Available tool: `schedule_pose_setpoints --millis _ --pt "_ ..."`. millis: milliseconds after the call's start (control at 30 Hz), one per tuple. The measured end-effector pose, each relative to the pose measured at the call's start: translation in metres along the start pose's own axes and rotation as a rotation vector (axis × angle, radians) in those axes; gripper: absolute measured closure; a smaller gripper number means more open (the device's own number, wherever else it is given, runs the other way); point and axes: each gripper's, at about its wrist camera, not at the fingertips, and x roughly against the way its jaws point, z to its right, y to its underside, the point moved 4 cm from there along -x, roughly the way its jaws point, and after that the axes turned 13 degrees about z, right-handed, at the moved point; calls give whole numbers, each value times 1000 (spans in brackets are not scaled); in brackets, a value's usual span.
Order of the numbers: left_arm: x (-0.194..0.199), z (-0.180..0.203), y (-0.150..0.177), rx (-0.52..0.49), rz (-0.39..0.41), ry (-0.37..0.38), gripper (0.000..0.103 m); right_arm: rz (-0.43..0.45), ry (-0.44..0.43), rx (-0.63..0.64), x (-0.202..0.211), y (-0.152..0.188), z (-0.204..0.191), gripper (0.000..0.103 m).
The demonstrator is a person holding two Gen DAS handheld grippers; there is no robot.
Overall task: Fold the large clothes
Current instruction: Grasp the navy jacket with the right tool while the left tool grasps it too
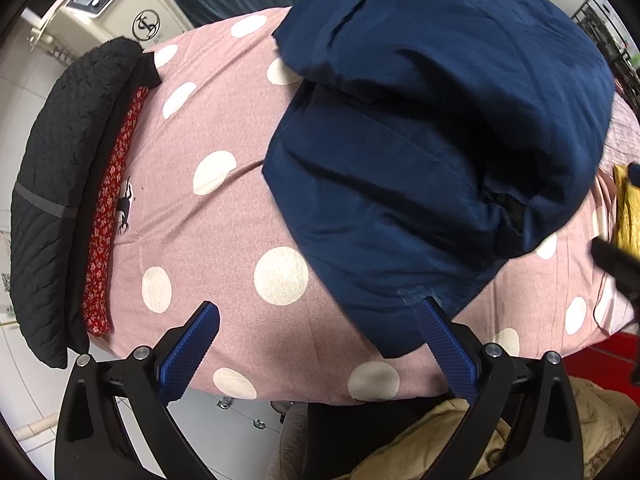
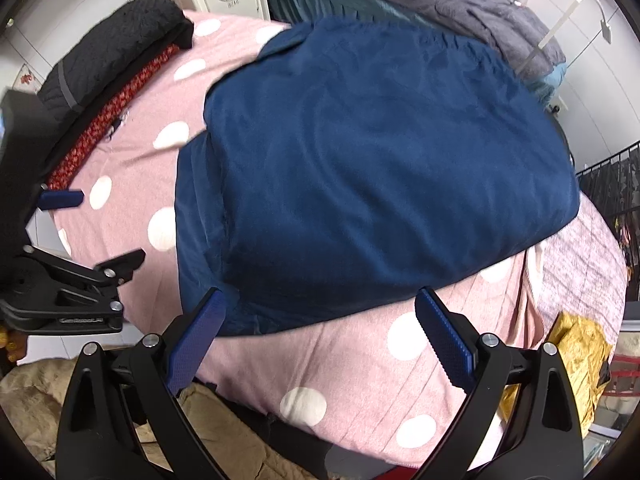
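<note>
A large navy blue garment (image 1: 420,152) lies folded in a thick bundle on the pink polka-dot bed cover (image 1: 208,216). It fills the middle of the right wrist view (image 2: 368,168). My left gripper (image 1: 320,308) is open and empty above the cover, its right fingertip over the garment's near edge. My right gripper (image 2: 320,300) is open and empty, just before the garment's near edge. The left gripper also shows at the left of the right wrist view (image 2: 92,232).
A stack of folded clothes, black (image 1: 68,184) over red floral (image 1: 112,208), lies at the cover's left edge. A yellow cloth (image 2: 580,352) lies at the right. A beige garment (image 2: 100,420) hangs below the near edge. A white appliance (image 1: 116,4) stands behind.
</note>
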Motion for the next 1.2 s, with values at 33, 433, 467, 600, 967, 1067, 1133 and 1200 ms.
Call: schedule_pose_setpoints --millis 33,433,467,600,967,1067,1133,1200 --pt "-4 -6 0 25 0 3 6 20 -1 9 1 -7 1 9" --pt "-47 -89 13 420 12 163 7 112 -125 148 -56 -172 -22 9" --pt "-50 -94 17 439 6 169 7 111 -123 175 -67 -185 -29 8" --pt "-60 -108 33 508 -23 178 7 4 -57 280 -155 -240 -57 7" --pt "-73 -129 45 550 -25 170 7 -75 -99 129 -174 -167 14 87" --pt "-78 -115 27 487 -16 189 7 -49 -65 22 -133 -125 64 88" --pt "-78 -104 15 447 -2 208 7 -57 -20 -101 -100 -80 111 88" --pt "-77 -89 1 417 12 241 7 -104 42 -188 -80 -27 144 88"
